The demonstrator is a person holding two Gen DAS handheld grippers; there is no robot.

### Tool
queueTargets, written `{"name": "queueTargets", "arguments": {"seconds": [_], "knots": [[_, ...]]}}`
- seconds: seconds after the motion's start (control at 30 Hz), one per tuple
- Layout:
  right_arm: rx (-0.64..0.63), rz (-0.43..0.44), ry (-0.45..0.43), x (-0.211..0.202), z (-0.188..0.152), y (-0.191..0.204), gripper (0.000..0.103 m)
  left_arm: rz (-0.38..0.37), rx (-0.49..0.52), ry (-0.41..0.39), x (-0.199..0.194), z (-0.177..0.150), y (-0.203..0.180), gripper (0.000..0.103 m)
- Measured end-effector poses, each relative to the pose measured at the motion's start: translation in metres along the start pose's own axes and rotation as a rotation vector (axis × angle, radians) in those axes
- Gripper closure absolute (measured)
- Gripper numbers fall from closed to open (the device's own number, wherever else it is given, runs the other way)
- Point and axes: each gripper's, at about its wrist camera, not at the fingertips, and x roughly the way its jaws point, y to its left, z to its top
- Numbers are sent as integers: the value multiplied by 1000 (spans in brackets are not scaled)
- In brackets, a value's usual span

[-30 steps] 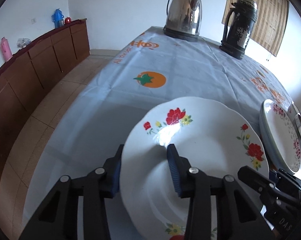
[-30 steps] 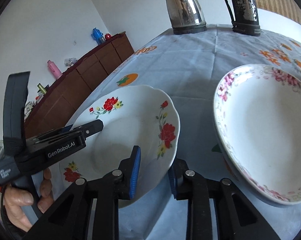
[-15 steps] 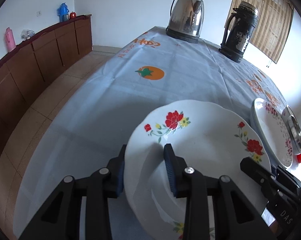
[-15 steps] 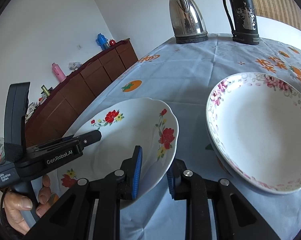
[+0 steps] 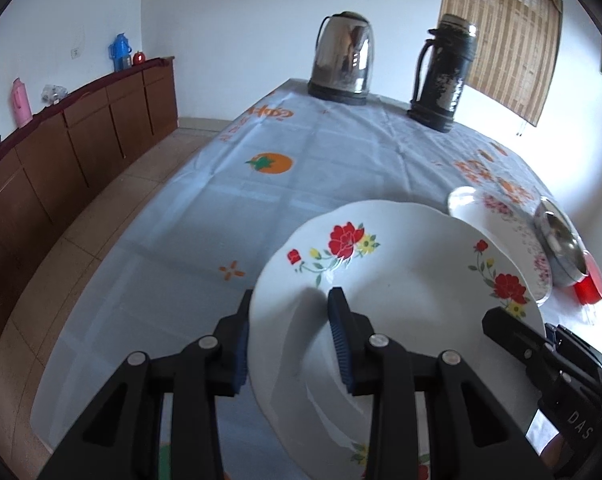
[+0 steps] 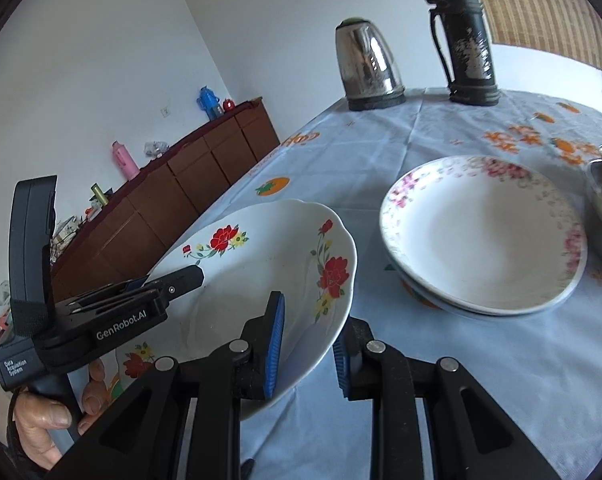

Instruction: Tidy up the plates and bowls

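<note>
Both grippers are lifting the red-flowered plate [image 5: 401, 300] higher off the counter [image 5: 321, 168] than a second ago, and each has narrowed slightly on it. Fingers of the left gripper [image 5: 289, 344] are clamping the plate's left rim, one pad above and one beneath. Those of the right gripper [image 6: 307, 346] are pinching its right rim the same way. Beyond it, a pink-flowered plate [image 6: 481, 236] is resting on the counter. Farther back, a kettle [image 5: 341, 60] and a dark flask [image 5: 445, 72] are standing.

"GenRobot.AI", "Data Acquisition System" on left claw [image 6: 173, 292]; "DAS" on right claw's body.
</note>
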Motion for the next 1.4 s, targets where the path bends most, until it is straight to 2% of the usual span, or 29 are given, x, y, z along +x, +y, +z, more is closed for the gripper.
{"name": "queueTargets", "arguments": {"seconds": [0.6,1.0,1.4], "knots": [[47,-73,-99,-83,-22,-24,78,-62,81,-53,-44,-13,-63,69],[92,-142,-114,-111,-37,-49,78,-116,120,-34,-43,-26,-100,69],[131,-204,-134,-130,-40,-75,78,-161,162,-26,-38,-25,-136,69]]}}
